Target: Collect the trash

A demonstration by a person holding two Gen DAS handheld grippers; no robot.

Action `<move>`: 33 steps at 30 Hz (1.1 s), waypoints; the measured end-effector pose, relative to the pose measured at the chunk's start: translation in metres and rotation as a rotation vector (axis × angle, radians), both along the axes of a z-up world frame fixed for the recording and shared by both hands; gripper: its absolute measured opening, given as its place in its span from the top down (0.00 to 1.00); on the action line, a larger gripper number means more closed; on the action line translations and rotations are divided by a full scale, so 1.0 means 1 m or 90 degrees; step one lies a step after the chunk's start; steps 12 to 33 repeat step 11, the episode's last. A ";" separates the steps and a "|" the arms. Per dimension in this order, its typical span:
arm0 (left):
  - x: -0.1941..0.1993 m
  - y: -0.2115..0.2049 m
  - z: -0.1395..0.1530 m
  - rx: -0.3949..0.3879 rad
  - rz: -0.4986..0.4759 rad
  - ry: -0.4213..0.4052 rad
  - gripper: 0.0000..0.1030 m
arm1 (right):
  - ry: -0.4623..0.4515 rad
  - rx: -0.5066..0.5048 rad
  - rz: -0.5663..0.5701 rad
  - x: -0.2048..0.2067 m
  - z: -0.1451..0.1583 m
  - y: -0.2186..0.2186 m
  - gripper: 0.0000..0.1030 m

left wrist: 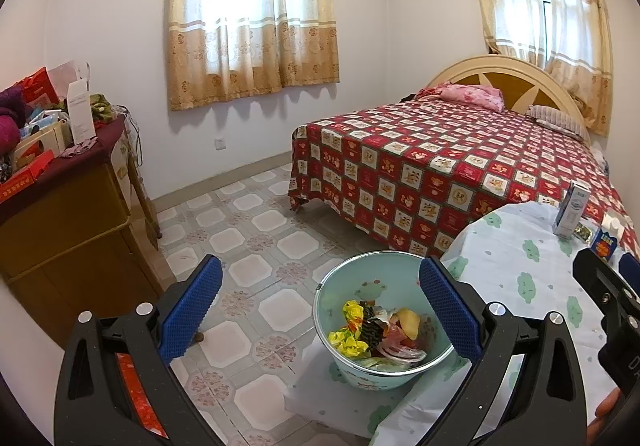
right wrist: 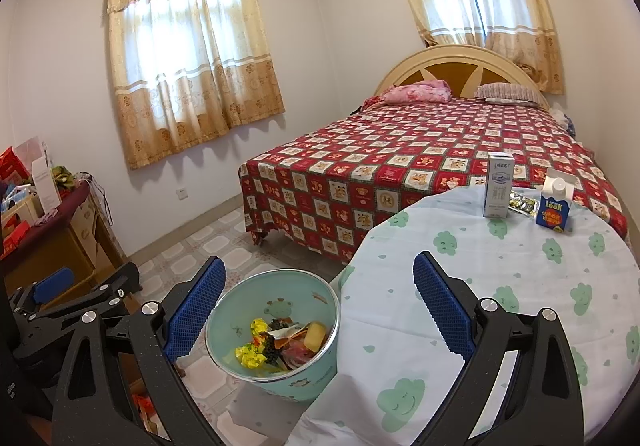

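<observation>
We are holding the left claw [left wrist: 320, 306] and right claw [right wrist: 320, 306] wide, gripping nothing. Below them the trash-filled bin [right wrist: 276, 334] is sitting beside the desk [right wrist: 500, 286], where a white carton [right wrist: 498, 186] and blue carton [right wrist: 554, 206] are standing farther back.

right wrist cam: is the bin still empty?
No, the bin already holds trash: yellow wrappers and other scraps lie at its bottom.
</observation>
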State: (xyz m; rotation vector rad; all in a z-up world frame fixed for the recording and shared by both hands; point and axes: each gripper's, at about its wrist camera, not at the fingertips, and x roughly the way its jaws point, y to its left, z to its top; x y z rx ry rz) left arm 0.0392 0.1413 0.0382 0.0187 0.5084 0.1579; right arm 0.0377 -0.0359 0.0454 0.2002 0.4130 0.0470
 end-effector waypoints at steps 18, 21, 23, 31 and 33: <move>0.002 0.005 -0.001 -0.001 0.008 0.005 0.06 | 0.008 0.003 -0.006 0.002 -0.001 -0.003 0.09; 0.002 0.005 -0.001 -0.001 0.008 0.005 0.06 | 0.008 0.003 -0.006 0.002 -0.001 -0.003 0.09; 0.002 0.005 -0.001 -0.001 0.008 0.005 0.06 | 0.008 0.003 -0.006 0.002 -0.001 -0.003 0.09; 0.002 0.005 -0.001 -0.001 0.008 0.005 0.06 | 0.008 0.003 -0.006 0.002 -0.001 -0.003 0.09; 0.002 0.005 -0.001 -0.001 0.008 0.005 0.06 | 0.008 0.003 -0.006 0.002 -0.001 -0.003 0.09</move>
